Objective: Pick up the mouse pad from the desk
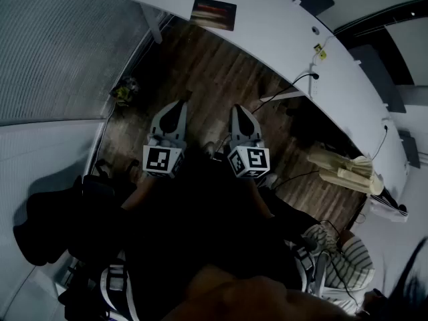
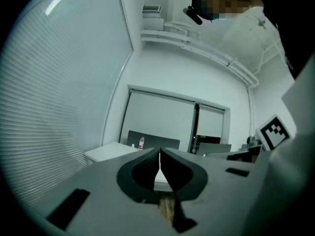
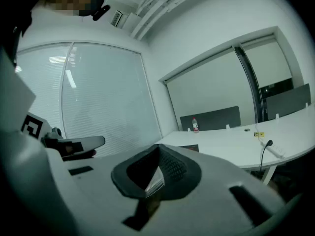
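A dark mouse pad (image 1: 213, 13) with a reddish print lies flat near the left end of the long white desk (image 1: 287, 39). In the right gripper view the mouse pad (image 3: 189, 148) shows as a dark edge on the desk (image 3: 246, 141), just beyond the jaws. My left gripper (image 1: 175, 110) and right gripper (image 1: 240, 112) hang side by side over the wooden floor, well short of the desk. Both are shut with nothing between the jaws. In the left gripper view the gripper (image 2: 160, 154) points level at the desk's end (image 2: 110, 151).
A water bottle (image 2: 141, 142) stands at the desk's far side by a dark divider panel. A black cable with a plug (image 1: 313, 77) and a power strip (image 3: 274, 151) lie on the desk. Window blinds (image 1: 60, 45) run along the left. Pale wooden blocks (image 1: 341, 169) sit at the right.
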`<state>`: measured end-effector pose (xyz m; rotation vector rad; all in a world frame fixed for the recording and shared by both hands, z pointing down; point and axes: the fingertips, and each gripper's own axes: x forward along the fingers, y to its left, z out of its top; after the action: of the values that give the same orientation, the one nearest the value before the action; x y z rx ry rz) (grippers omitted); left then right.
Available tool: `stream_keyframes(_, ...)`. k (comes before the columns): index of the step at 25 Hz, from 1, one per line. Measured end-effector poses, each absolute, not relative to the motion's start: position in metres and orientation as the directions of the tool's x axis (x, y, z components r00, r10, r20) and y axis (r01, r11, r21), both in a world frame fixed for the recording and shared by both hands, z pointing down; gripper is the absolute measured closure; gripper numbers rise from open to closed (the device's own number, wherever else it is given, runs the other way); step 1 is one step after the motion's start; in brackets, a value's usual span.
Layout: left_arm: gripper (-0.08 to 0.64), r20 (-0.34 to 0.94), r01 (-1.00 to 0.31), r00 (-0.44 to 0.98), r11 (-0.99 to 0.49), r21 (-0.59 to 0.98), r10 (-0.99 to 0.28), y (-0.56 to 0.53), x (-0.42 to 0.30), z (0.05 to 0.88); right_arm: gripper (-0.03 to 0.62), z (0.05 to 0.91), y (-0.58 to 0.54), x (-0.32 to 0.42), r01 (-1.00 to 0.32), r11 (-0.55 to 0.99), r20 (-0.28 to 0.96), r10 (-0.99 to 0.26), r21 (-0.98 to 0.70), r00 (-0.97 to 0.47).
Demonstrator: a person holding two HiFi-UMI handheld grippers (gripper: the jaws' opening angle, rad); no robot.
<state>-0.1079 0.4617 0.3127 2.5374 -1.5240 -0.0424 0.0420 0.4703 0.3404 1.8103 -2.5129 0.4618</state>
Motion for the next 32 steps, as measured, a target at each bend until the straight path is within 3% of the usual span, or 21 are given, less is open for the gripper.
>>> stream_keyframes(17, 0.554, 0.059, -0.871, 0.472, -0.454, 0.190, -0.880, 0.461, -0.129, 0.312, 0.592, 0.329, 0.469, 0.021, -0.912, 0.306, 0.137, -0.926, -0.272, -0.351)
stream_keyframes(32, 0.554, 0.059, -0.857, 0.500, -0.484, 0.178, -0.864, 0.446, -0.219, 0.332, 0.592, 0.332, 0.449, -0.064, -0.933, 0.263, 0.144, -0.942, -0.244, -0.303)
